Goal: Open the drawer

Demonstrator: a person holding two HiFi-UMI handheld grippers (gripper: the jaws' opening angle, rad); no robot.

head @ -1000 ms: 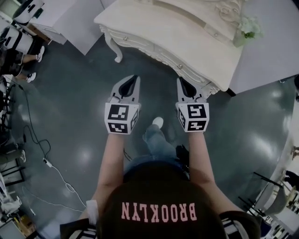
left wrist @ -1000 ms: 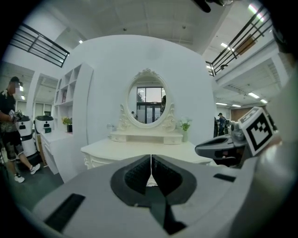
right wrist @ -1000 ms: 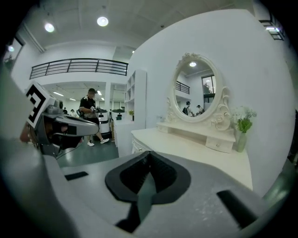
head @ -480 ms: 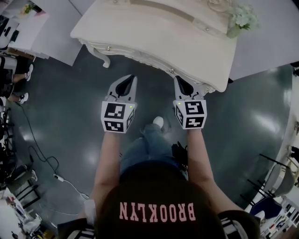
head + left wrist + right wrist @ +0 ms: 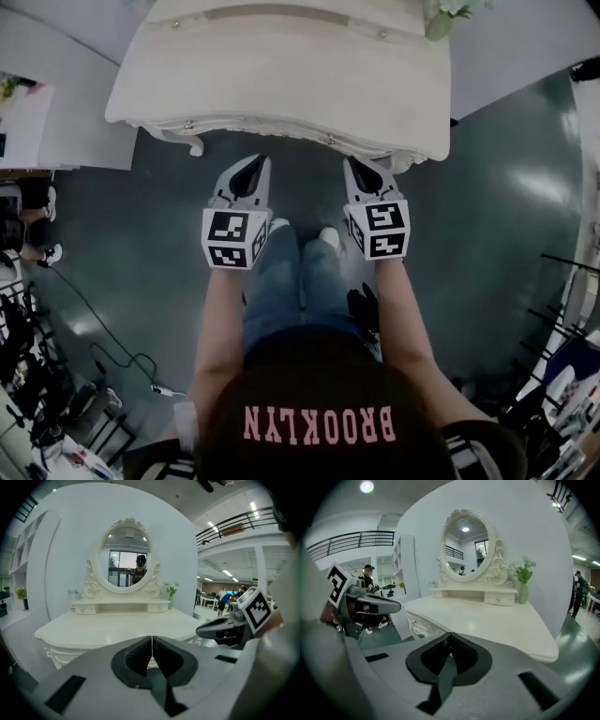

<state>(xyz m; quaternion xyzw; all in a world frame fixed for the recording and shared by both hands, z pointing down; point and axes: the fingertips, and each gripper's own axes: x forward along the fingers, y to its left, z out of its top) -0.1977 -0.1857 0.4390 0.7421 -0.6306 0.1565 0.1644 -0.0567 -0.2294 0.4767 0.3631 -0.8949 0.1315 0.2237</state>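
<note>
From above, your left gripper and right gripper hung side by side over the grey floor. Both pointed at the front of the cream dressing table. The drawer sat under the table's near edge, shut, so nothing inside it showed. One knob sat near the left leg and another just ahead of your right gripper. You could not tell from there whether that front was one drawer or several. Neither gripper touched it. The vase at the back right corner was cut off by the top edge.

In the left gripper view, the pads were pressed together in a thin seam with nothing between them. The gripper's own grey body covered most of the table's front, leaving only a carved stretch at the left. Beside the oval mirror the vase held green sprigs. The small drawers on the back shelf were closed, so their contents were unseen.

In the right gripper view, the jaws met tip to tip, empty. The drawer front lay left of them, shut beneath the tabletop, its knobs tiny and hard to make out. The vase's inside could not be seen.
</note>
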